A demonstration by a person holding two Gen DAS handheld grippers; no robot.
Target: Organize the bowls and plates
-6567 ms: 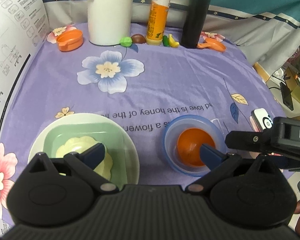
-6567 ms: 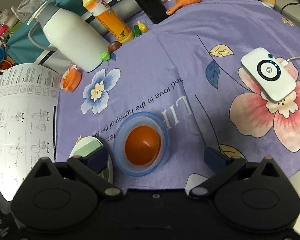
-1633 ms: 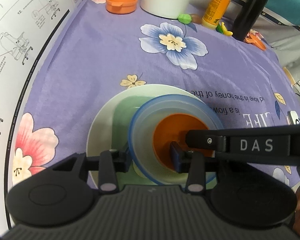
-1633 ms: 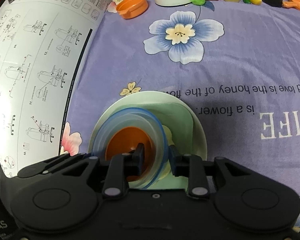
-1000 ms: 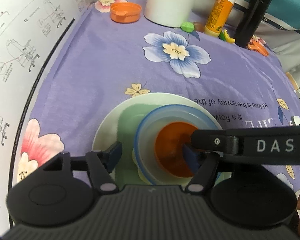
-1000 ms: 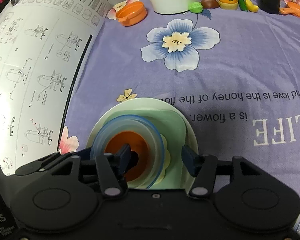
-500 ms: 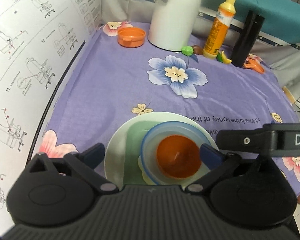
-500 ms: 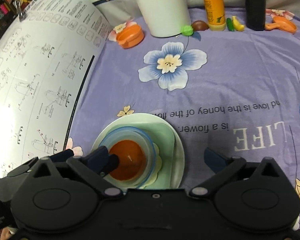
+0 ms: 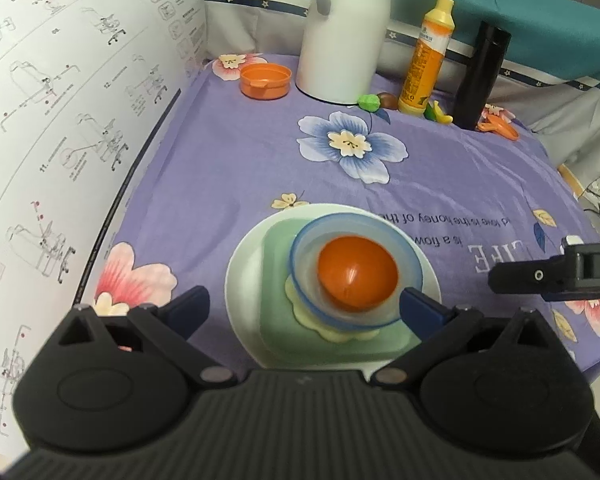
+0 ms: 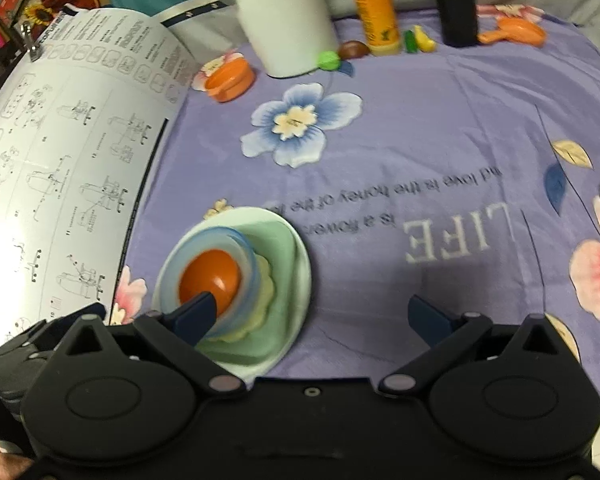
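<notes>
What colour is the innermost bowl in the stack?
Orange. The innermost bowl sits inside a translucent blue-rimmed bowl; clearest in the left wrist view.

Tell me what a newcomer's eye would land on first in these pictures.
First, the stack near the front of the purple floral tablecloth: an orange bowl nested in a clear blue-rimmed bowl, on a pale yellow flower-shaped dish, a green square plate and a white round plate. The left gripper and right gripper hang open over it. A big sheet of assembly instructions curls up on the left.
</notes>
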